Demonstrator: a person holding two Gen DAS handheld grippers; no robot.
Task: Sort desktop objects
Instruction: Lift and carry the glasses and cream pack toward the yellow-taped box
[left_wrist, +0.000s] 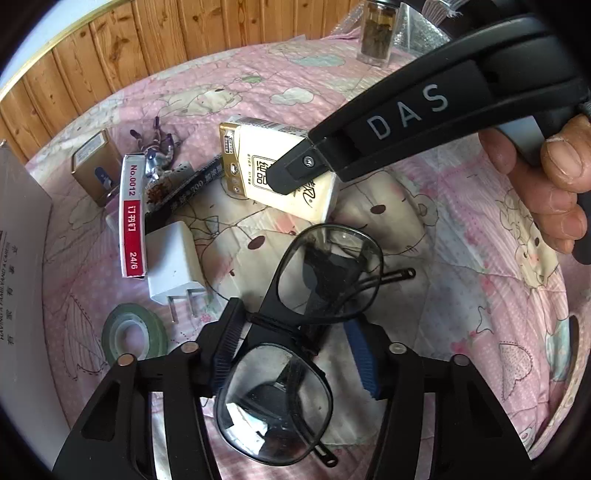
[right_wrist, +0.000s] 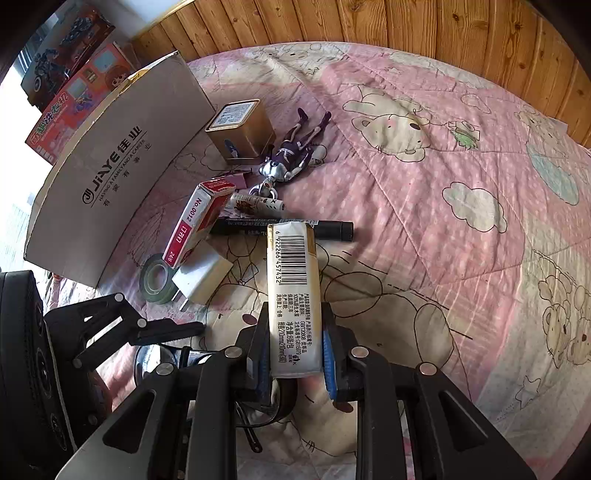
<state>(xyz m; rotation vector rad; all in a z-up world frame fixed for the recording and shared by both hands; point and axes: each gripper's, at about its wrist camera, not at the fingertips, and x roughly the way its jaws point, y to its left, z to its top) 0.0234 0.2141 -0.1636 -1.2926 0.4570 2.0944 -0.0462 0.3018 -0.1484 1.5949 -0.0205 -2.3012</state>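
Glasses (left_wrist: 295, 332) sit loose between our left gripper's (left_wrist: 295, 354) spread jaws on the pink quilt (left_wrist: 461, 295), while our right gripper (right_wrist: 295, 354) pinches the tissue pack (right_wrist: 293, 295) by its end. Sorting looks barely begun to us: staples box (right_wrist: 197, 221), charger (right_wrist: 201, 277), tape roll (right_wrist: 159, 278), marker (right_wrist: 288, 227), tin (right_wrist: 240, 129) and figure (right_wrist: 295, 155) all lie outside the cardboard box (right_wrist: 110, 166) along the quilt's left edge.

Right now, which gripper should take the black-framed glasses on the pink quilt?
Left. The left gripper is open, its fingers either side of the black-framed glasses at the bridge. The right gripper is shut on the cream tissue pack, so it is busy.
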